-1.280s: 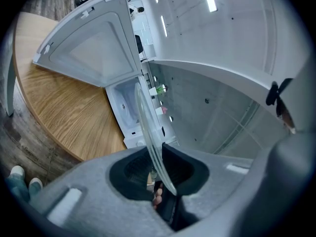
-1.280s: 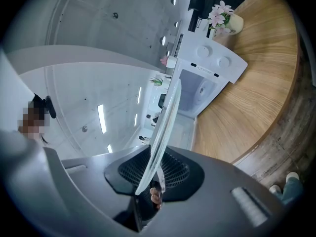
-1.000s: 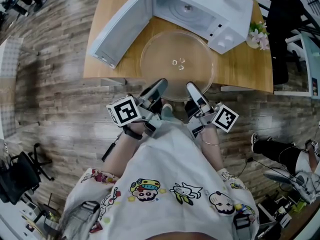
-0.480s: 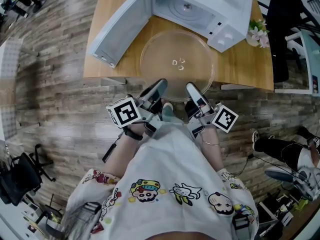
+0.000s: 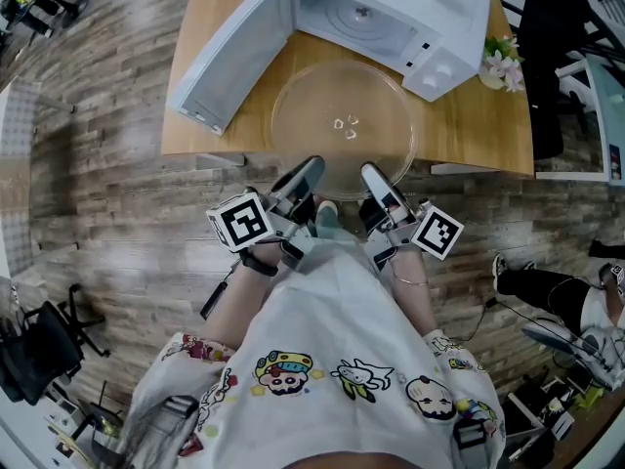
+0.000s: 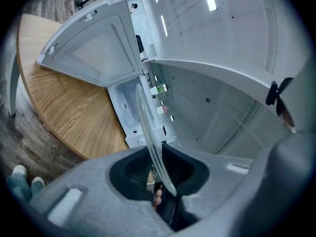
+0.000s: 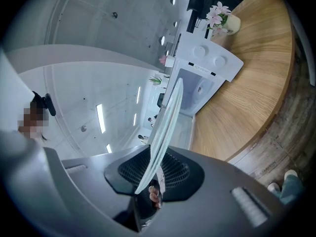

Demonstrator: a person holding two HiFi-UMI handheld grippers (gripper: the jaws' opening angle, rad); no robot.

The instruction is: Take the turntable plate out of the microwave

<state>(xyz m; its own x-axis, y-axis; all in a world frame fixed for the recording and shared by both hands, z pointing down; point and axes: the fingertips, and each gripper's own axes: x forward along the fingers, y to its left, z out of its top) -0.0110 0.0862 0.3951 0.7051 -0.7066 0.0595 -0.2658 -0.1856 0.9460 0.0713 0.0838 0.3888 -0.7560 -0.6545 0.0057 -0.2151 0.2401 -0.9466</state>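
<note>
Both grippers are on the glass turntable plate (image 5: 342, 125): left gripper (image 5: 305, 179) clamps the near rim on its left, right gripper (image 5: 376, 182) clamps the same rim on its right. Each gripper view shows the jaws partly closed with the clear rim pinched edge-on between the pads, so nothing else is in either grip. The plate is out of the microwave (image 5: 444, 27), lying level in front of the open cavity and over the round wooden table (image 5: 205, 130), with its near edge sticking out past the table edge toward me. I can't tell if the far side touches the tabletop. The plate carries only its own small raised nubs (image 5: 345, 123) at the centre. The microwave door (image 5: 229, 52) is swung wide to the left, and inside the cavity I see the bare floor with the drive hub (image 5: 362, 12) in the middle. A small pot of pale flowers (image 5: 501, 66) sits on the table just right of the microwave, well apart from the plate
</note>
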